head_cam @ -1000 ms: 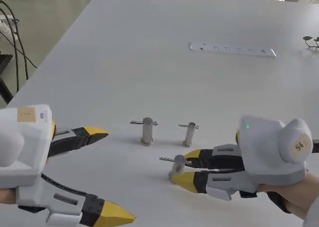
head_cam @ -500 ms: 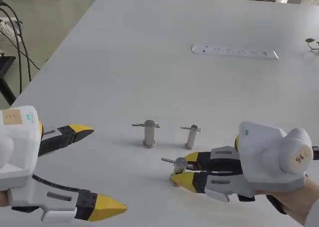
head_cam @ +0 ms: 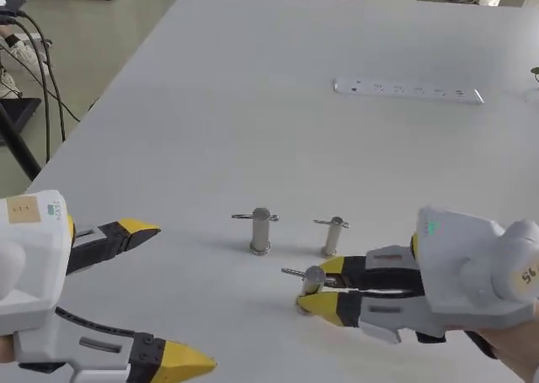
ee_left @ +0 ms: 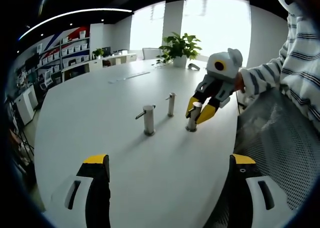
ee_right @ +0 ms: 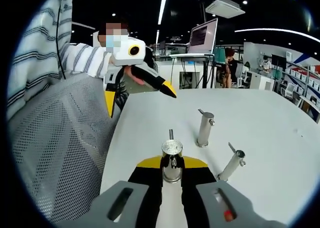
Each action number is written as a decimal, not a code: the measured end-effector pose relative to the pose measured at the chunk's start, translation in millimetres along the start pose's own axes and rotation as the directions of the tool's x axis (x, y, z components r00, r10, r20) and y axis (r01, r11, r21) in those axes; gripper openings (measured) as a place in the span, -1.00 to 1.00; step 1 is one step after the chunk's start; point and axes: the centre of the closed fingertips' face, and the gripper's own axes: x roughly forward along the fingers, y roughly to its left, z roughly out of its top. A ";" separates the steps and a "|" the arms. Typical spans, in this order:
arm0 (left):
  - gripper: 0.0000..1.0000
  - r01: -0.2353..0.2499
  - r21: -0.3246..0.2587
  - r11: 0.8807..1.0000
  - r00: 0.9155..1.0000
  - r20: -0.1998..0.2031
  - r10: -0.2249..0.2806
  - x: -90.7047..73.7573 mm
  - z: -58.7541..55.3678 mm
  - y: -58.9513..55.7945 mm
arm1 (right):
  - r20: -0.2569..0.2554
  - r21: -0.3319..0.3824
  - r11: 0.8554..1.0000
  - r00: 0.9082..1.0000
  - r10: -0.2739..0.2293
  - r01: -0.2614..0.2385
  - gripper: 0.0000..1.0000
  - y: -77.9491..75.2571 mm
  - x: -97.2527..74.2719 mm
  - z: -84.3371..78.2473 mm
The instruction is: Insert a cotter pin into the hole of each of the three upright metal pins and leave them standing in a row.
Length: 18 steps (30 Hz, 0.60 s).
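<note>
- Drawn back slightly, away from right gripper (head_cam: pixel 312 285): left gripper (head_cam: pixel 186 297), jaws wide, empty.
- Clamped in right gripper: metal pin (head_cam: pixel 313 274), upright.
- Just beyond its tips: second pin (head_cam: pixel 334 236), third pin (head_cam: pixel 261 233).

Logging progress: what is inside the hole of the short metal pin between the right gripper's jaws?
A thin cotter pin runs through the short metal pin; the right gripper covers its base.

Near pin (head_cam: pixel 313 274) lower half hidden by right gripper (head_cam: pixel 312 285) jaws
</note>
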 end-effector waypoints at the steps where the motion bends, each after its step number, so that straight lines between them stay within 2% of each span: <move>1: 0.97 -0.002 -0.002 1.000 1.000 -0.002 0.002 -0.3 -0.7 -0.2 | 0.004 -0.004 1.000 1.000 0.001 -0.001 -0.85 -0.9 -2.9 1.3; 9: 0.97 -0.002 -0.021 1.000 1.000 -0.010 0.002 -0.3 -3.1 -2.3 | 0.014 0.003 1.000 1.000 -0.003 0.003 -0.85 -14.8 -35.8 -1.3; 13: 0.97 0.004 -0.020 1.000 1.000 -0.021 -0.004 2.2 -3.1 -4.1 | 0.009 0.004 1.000 1.000 -0.012 0.012 -0.85 -27.4 -55.3 -5.9; 18: 0.97 0.012 -0.018 1.000 0.999 -0.043 -0.012 4.4 -6.3 -6.3 | -0.009 -0.014 1.000 1.000 -0.028 0.028 -0.85 -46.9 -71.6 -12.4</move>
